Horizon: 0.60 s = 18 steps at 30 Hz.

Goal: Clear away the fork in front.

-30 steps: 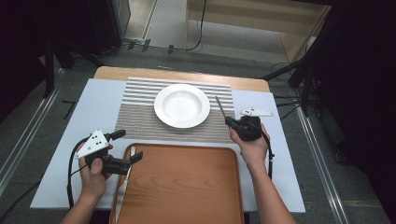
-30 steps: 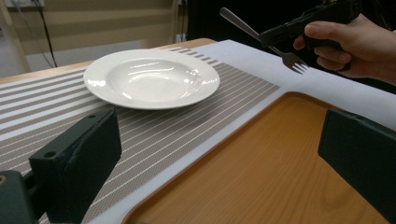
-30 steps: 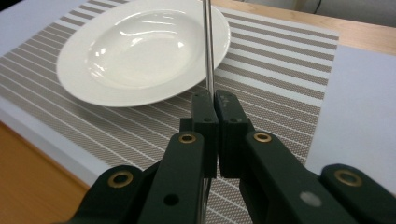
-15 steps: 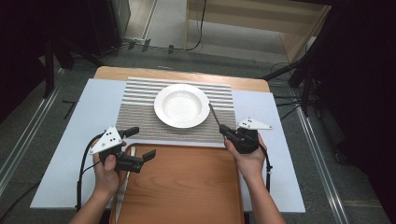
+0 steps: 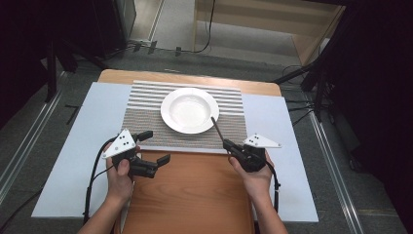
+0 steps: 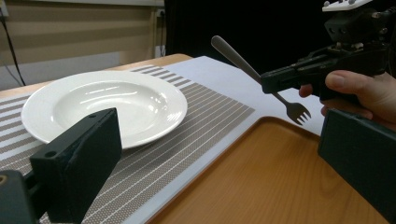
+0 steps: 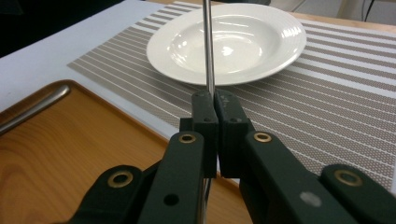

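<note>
While the right gripper (image 5: 233,147) clamps its jaws tight on a slim, shiny metal fork (image 6: 254,74), the tines hang over the wooden tray (image 5: 195,195). Its handle slants up toward the white plate (image 5: 190,110). The left gripper (image 5: 155,147) gapes wide, holding nothing.

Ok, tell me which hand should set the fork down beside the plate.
Right. Its tongs already clamp the fork, handle pointing toward the plate. The left tongs are open and empty over the tray.

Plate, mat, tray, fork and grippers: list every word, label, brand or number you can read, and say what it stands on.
None: no readable text in any view.
The plate, mat, tray and fork are unmarked.
The grey plates on the left gripper and right gripper carry dots, no writing.
</note>
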Motion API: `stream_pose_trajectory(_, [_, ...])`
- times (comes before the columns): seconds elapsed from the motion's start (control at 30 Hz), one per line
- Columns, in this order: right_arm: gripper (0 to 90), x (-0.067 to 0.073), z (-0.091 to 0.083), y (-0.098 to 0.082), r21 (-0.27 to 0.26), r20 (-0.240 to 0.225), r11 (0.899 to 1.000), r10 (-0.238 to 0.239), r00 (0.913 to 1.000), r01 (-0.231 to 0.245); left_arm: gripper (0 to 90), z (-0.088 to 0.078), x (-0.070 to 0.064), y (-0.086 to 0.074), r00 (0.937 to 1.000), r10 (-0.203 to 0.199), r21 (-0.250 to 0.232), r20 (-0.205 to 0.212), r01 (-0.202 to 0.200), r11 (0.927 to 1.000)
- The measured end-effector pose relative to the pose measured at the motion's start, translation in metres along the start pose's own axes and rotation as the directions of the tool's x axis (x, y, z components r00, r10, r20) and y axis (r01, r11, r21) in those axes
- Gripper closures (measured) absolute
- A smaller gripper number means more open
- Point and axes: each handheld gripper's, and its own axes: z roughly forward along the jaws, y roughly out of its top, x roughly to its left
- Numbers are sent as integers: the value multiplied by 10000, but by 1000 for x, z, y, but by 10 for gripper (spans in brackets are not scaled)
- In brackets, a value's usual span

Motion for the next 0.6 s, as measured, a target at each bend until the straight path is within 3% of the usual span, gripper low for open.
stream_pose_trajectory(0.37, [865,22,-6,-2,-429,-611,9990,-184,9980,158,0,4,-3,-2,9989,-235,89,413,231,9997])
stream_pose_trajectory(0.47, [865,29,-5,-3,-450,-848,9987,-293,9960,255,0,5,-2,-2,9967,-508,91,630,503,9987])
stream_pose_trajectory(0.6, [865,38,-2,-5,-463,-1110,9979,-494,9926,445,0,6,-4,-3,9939,-561,71,954,556,9984])
